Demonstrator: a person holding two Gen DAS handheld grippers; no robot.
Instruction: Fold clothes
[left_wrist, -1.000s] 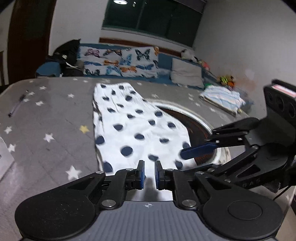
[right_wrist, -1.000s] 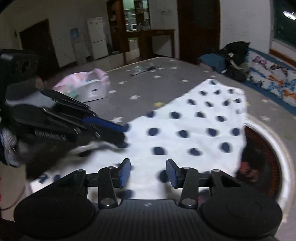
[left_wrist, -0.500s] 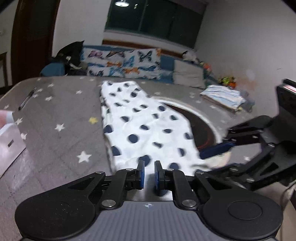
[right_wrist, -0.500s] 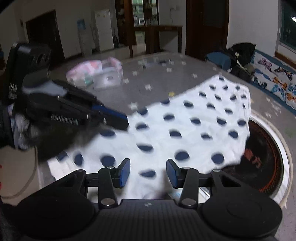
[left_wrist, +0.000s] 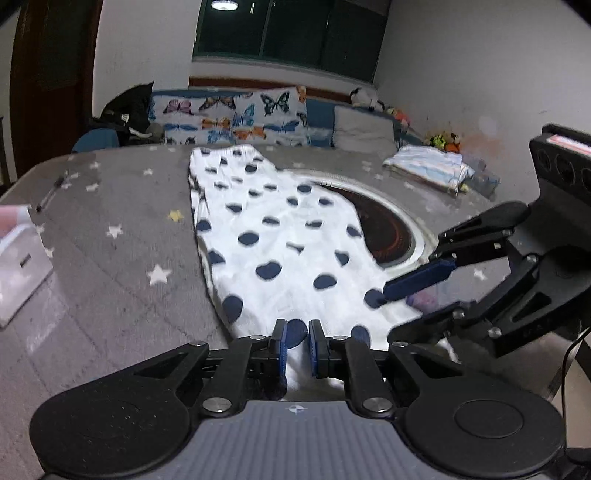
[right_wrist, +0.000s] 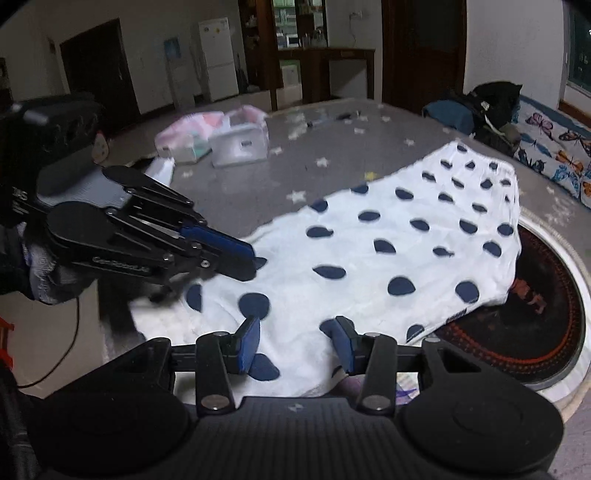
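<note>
Left gripper (left_wrist: 295, 343) has dragged garment (left_wrist: 280, 243) nearer

The left gripper (left_wrist: 296, 341) is pulling back toward the near table edge, its blue pads pinched on the near hem of the polka-dot garment (left_wrist: 280, 243). The garment is lying stretched longer across the star-patterned tablecloth (left_wrist: 110, 258) than a second ago. A white box (left_wrist: 18, 273) is entering at far left. The right gripper (right_wrist: 293, 345), jaws apart, is sitting lower over the near hem.
</note>
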